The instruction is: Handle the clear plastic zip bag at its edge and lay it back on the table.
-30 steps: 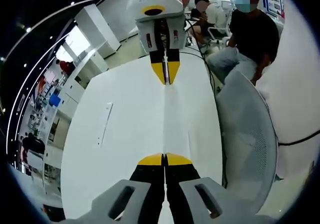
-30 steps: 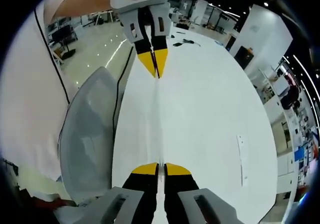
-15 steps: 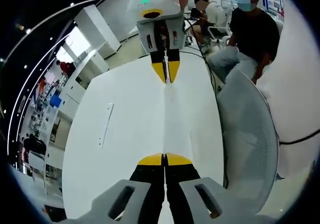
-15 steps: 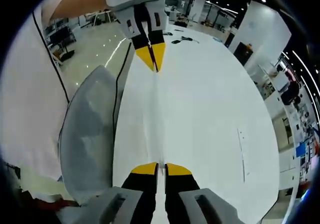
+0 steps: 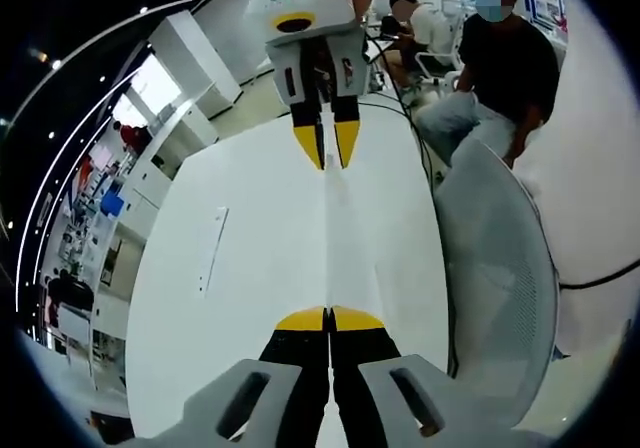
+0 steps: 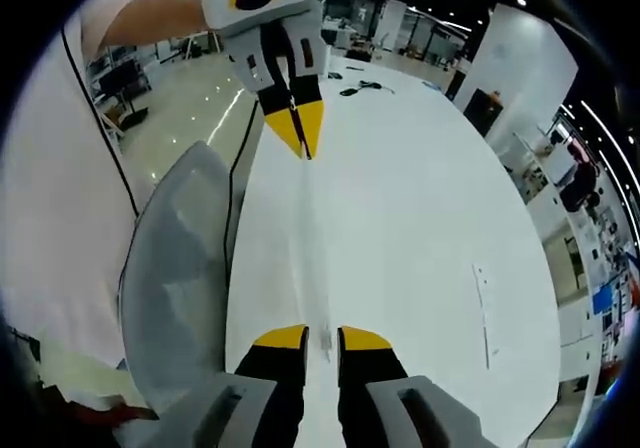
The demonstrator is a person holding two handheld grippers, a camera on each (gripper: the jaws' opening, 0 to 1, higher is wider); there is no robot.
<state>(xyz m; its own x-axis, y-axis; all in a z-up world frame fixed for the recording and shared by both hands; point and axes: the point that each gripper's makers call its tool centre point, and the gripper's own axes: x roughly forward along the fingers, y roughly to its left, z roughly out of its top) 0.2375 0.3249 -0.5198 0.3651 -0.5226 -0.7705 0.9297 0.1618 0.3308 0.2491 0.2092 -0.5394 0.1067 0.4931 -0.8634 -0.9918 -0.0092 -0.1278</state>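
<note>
The clear plastic zip bag (image 5: 345, 253) hangs stretched edge-on over the white table (image 5: 250, 228), seen as a thin line between the two grippers. My left gripper (image 5: 329, 319) is shut on its near edge. In the left gripper view, the right gripper (image 5: 326, 146) comes in from the top with its yellow tips parted. In the right gripper view, the right gripper (image 6: 323, 339) stands open, with the bag (image 6: 308, 238) edge lying loose between its jaws. The left gripper (image 6: 303, 133) pinches the far edge there.
A grey mesh chair (image 5: 495, 268) stands beside the table, also seen as the chair (image 6: 175, 268) in the other view. A thin white strip (image 5: 210, 248) lies on the table. Two people (image 5: 500, 63) sit beyond the far end. Cables (image 6: 365, 85) lie on the table (image 6: 430, 218).
The right gripper's jaws have parted from shut to open, letting go of the bag's edge. The left gripper stays shut on the bag.
</note>
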